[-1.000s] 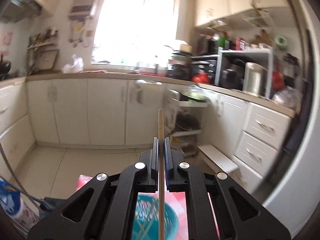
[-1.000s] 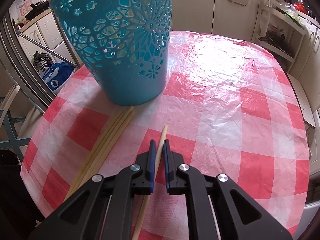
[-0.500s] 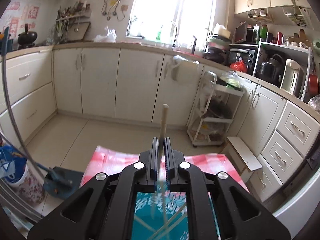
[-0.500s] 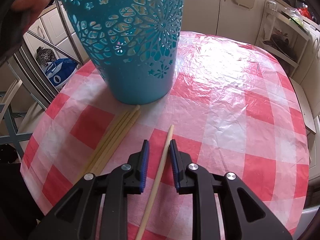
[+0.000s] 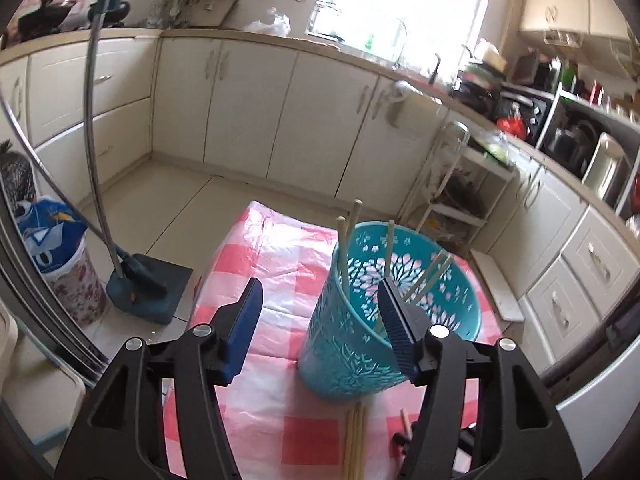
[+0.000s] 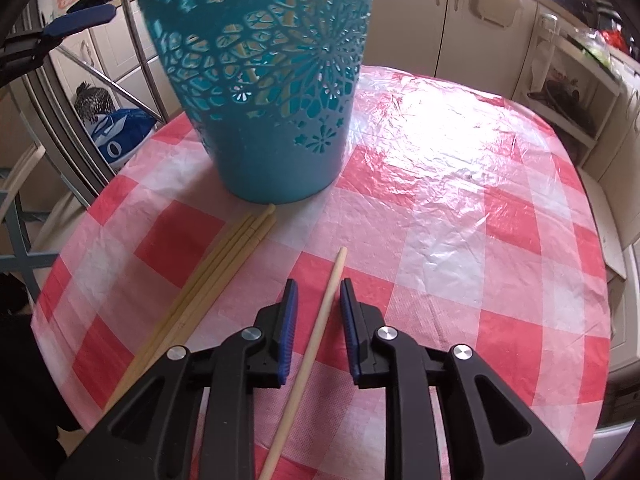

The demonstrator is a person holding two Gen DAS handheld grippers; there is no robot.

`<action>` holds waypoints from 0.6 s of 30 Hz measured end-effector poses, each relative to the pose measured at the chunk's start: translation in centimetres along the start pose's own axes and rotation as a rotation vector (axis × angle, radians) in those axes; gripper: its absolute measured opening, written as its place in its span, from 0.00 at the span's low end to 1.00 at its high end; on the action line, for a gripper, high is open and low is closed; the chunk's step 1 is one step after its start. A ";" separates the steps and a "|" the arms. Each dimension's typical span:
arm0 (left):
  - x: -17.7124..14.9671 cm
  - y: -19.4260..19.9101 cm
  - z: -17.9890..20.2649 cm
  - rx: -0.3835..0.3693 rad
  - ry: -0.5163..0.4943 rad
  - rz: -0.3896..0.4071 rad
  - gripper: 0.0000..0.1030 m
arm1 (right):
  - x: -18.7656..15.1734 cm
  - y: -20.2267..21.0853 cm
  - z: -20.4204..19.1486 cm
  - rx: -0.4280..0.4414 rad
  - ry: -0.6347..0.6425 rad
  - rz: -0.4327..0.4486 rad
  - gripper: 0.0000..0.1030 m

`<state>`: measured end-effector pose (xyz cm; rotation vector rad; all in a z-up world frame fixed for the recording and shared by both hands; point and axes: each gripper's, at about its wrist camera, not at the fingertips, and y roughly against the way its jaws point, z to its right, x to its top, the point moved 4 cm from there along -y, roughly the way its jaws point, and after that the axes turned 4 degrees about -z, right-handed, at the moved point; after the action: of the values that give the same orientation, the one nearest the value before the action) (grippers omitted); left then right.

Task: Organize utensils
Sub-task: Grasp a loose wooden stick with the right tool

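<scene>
**Mia:** What just changed?

**Ben:** A second ago the left gripper [image 5: 320,312] was squeezing one chopstick, with the stick pointing up. Now it has come down near the blue basket [image 5: 452,312], and its jaws are opening. Nothing is between them.

**Mia:** So where did the stick go?

**Ben:** I think it dropped into the basket. Several chopsticks in the basket [image 5: 389,250] stand up and lean on its wall. I can't tell which one is the new one.

**Mia:** And the other gripper?

**Ben:** The right gripper [image 6: 318,318] has hardly moved. A second ago its jaws were shut tight around the single chopstick [image 6: 316,332] on the tabletop [image 6: 460,216]. Now they are a little apart. The stick lies between them, but the pads don't press on it.

**Mia:** So it isn't holding the stick?

**Ben:** No. The stick lies flat on the red and white cloth, with its tip pointing toward the basket.

**Mia:** Are there more sticks to tidy?

**Ben:** Yes. A bundle of chopsticks [image 6: 208,280] lies just beside the single one. Its tips are right at the foot of the basket.

**Mia:** So the job isn't done.

**Ben:** Not yet. One more stick looks put away, I think. The single one probably comes next, then the bundle. The right jaws need to close on the stick and lift it.
</scene>
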<state>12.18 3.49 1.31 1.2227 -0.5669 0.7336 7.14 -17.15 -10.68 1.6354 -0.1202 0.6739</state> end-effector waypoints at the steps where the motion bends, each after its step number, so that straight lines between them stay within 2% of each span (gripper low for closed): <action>1: 0.0 0.0 0.0 0.016 -0.017 0.007 0.55 | 0.0 0.0 0.1 -0.005 -0.001 -0.001 0.19; 3: -0.2 0.1 0.1 0.048 -0.039 0.023 0.56 | 0.0 0.0 0.1 0.001 -0.003 -0.007 0.09; 7: -0.5 -0.1 0.6 0.067 -0.055 0.018 0.59 | 0.0 0.0 0.4 0.004 -0.013 -0.015 0.07; 13: -0.7 0.2 2.0 0.078 -0.128 0.034 0.62 | -0.4 0.3 -0.3 -0.083 0.080 -0.020 0.07; 18: -0.6 0.4 2.4 0.074 -0.133 0.038 0.62 | -0.4 0.3 0.5 -0.032 0.027 -0.018 0.07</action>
<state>11.51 1.13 1.73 1.3391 -0.6792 0.7142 6.83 -17.81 -10.61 1.5939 -0.0964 0.6774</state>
